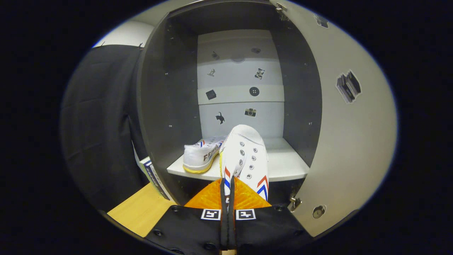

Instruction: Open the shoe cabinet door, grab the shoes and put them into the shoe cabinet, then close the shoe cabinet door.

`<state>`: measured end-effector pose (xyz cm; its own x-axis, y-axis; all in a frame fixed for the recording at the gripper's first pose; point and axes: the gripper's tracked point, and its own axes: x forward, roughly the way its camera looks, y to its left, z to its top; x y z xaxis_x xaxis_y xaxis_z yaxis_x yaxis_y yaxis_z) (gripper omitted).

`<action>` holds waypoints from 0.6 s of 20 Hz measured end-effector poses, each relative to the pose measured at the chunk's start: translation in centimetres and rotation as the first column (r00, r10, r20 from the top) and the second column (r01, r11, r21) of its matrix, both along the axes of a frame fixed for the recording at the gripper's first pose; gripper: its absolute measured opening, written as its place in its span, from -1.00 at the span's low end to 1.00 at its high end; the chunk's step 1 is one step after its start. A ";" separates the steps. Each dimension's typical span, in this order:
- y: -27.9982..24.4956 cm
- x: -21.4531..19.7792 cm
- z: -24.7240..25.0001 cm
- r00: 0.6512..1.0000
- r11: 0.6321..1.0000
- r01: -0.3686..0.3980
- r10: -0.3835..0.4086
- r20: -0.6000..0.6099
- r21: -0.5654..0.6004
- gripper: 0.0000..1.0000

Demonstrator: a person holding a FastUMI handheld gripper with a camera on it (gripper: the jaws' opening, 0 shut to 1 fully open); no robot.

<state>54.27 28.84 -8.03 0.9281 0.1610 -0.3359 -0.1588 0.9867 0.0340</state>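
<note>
Two shoes: hand-held gripper [228,193] clamps one [244,156] over shelf [283,166].

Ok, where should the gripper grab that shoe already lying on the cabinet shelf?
Judging by its pose, the shelf shoe is best pinched at its heel collar, coming straight in from the cabinet's open front: the heel faces outward. The gripper is shut on the second shoe.

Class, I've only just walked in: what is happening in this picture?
A hand-held claw is carrying a white shoe with red and blue chevrons, pinched by its heel edge, toward an open shoe cabinet. The cabinet door is swung wide to the right. The shoe's toe already reaches over the white shelf, where its partner shoe lies just left of it. The held shoe is not yet set down, and the door remains to be closed.
</note>
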 end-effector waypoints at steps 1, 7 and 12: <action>-0.1 1.3 0.4 1.000 1.000 0.010 -0.010 0.009 -0.006 -0.98; -0.2 8.1 1.6 0.998 0.996 0.052 -0.049 0.039 -0.067 -0.97; 0.4 12.2 0.6 0.998 0.993 0.066 -0.065 0.007 -0.096 -0.97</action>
